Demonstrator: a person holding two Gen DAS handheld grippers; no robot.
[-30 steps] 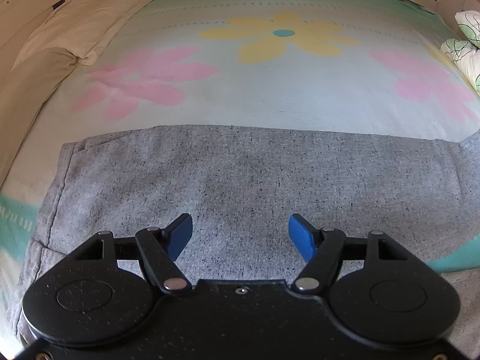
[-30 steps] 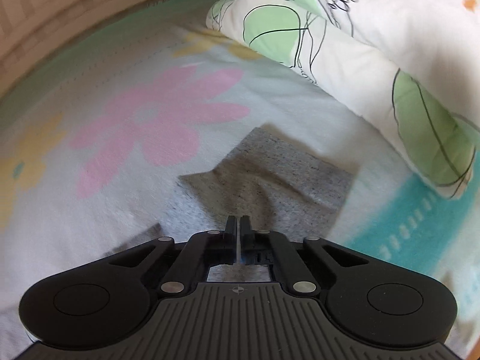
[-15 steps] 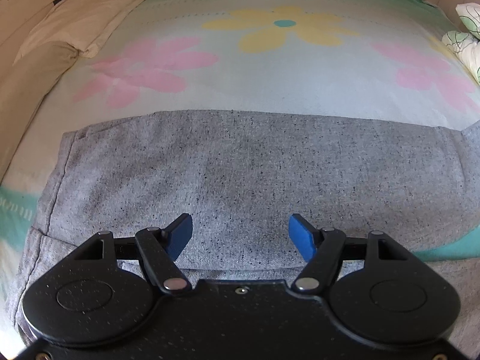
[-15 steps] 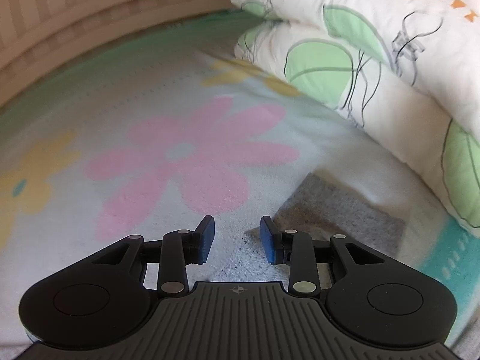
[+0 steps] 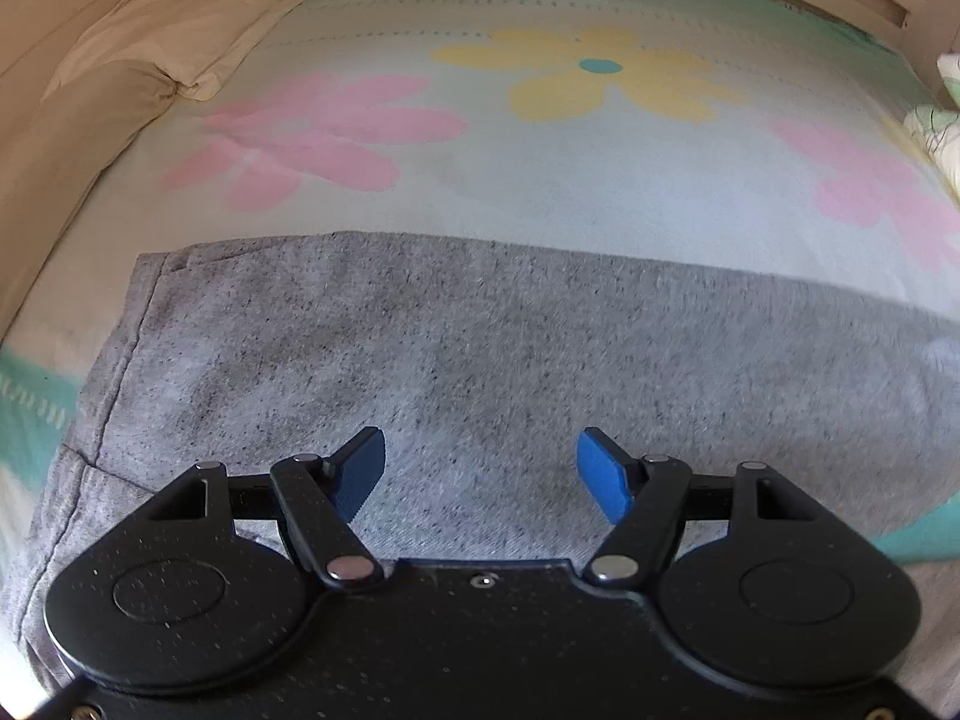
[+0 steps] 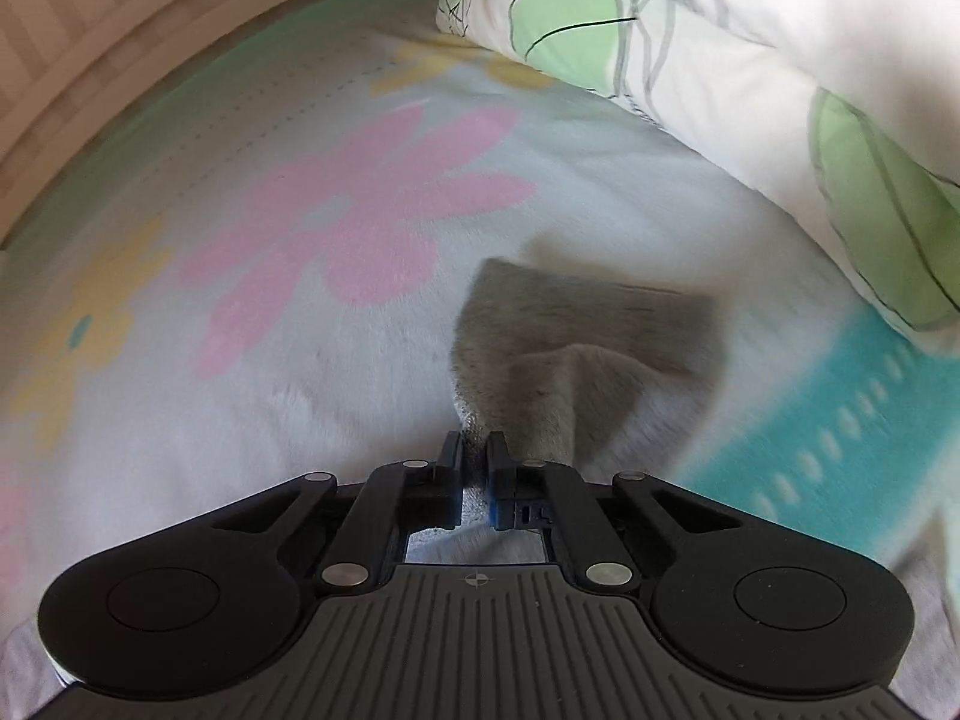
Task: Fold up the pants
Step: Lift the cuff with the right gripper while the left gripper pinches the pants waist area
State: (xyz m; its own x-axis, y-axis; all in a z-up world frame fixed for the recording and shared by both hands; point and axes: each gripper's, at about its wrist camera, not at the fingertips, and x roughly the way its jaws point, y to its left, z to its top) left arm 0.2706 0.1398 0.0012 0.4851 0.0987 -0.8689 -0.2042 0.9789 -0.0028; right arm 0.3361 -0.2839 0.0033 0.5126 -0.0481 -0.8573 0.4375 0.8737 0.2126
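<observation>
two hand-held grippers, grey pants, no writing

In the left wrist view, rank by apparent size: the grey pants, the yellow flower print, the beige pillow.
1. grey pants, by far the largest.
2. beige pillow.
3. yellow flower print.
Pillow and flower look close; fisheye distortion makes that order unsure.

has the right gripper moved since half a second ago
Yes. The right gripper sits farther from the pink flower on the bedspread, nearer the leaf-print duvet; its jaws have just closed on the grey speckled pants.
</observation>
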